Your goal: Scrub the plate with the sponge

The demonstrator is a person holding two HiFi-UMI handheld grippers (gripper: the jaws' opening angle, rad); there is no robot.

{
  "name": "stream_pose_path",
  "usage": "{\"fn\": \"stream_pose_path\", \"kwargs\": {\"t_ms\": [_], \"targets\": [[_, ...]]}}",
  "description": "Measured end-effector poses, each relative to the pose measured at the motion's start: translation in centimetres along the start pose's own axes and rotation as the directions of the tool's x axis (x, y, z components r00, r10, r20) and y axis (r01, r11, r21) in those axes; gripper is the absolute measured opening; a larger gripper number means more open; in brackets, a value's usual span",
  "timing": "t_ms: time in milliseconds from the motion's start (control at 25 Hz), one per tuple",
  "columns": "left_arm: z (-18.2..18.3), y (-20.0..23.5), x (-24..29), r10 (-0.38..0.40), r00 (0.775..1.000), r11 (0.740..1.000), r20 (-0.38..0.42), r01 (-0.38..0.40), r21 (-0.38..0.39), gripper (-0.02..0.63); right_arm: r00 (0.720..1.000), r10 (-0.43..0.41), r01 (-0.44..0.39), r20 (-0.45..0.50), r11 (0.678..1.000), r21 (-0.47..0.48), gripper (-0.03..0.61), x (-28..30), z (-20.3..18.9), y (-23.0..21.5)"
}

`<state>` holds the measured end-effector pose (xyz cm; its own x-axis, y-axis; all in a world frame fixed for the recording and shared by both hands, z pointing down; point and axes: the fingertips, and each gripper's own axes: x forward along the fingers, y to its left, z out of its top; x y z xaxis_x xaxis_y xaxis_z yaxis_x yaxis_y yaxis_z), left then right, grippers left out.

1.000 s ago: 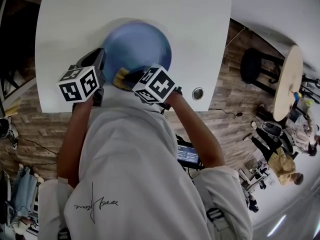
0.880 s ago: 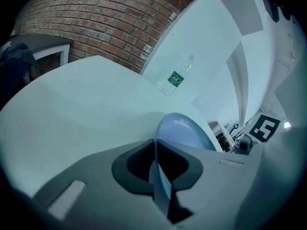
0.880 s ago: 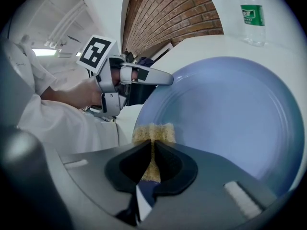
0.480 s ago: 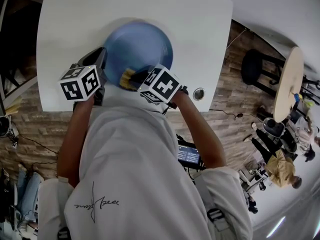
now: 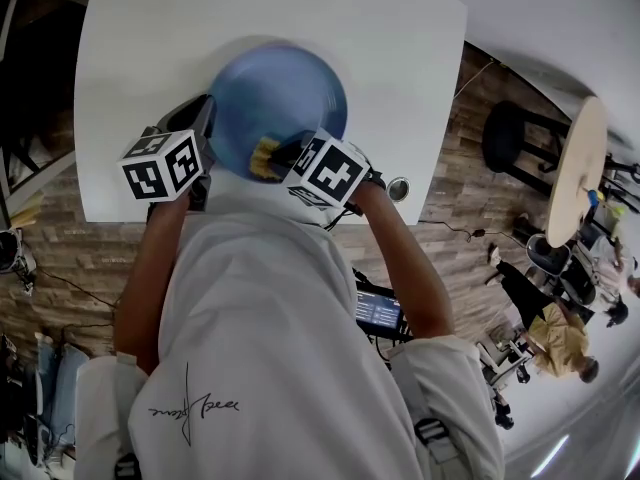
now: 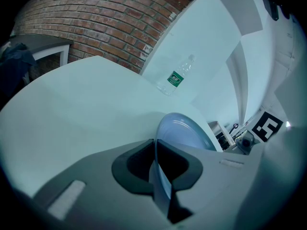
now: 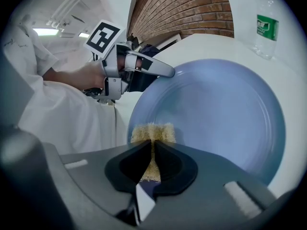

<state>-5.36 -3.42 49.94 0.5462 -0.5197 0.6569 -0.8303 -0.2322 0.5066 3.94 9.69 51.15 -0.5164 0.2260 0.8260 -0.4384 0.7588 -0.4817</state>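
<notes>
White table (image 5: 130, 88), blue plate (image 5: 275, 93) and green-labelled bottle (image 6: 175, 76) on it

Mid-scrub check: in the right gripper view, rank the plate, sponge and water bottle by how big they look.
1. plate, by far the largest.
2 and 3. bottle and sponge look about alike, so unranked: the sponge is nearest the camera and partly hidden by the right tool gripping it.

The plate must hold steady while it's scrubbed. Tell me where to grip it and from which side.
Grip the plate at its thin rim, coming in from the person's left with one jaw on each face, as the left gripper does now. That side is clear of the sponge in the right gripper, which works the near edge.
</notes>
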Motion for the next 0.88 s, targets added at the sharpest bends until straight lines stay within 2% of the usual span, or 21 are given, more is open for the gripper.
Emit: {"fn": "stream_pose_path", "kwargs": {"t_ms": [880], "targets": [[-0.1, -0.2, 0.0, -0.004, 1.000, 1.000, -0.005, 0.004, 0.006, 0.034, 0.990, -0.067, 0.057, -0.124, 0.995, -0.077, 0.032, -2.1, -2.2, -2.4]]}}
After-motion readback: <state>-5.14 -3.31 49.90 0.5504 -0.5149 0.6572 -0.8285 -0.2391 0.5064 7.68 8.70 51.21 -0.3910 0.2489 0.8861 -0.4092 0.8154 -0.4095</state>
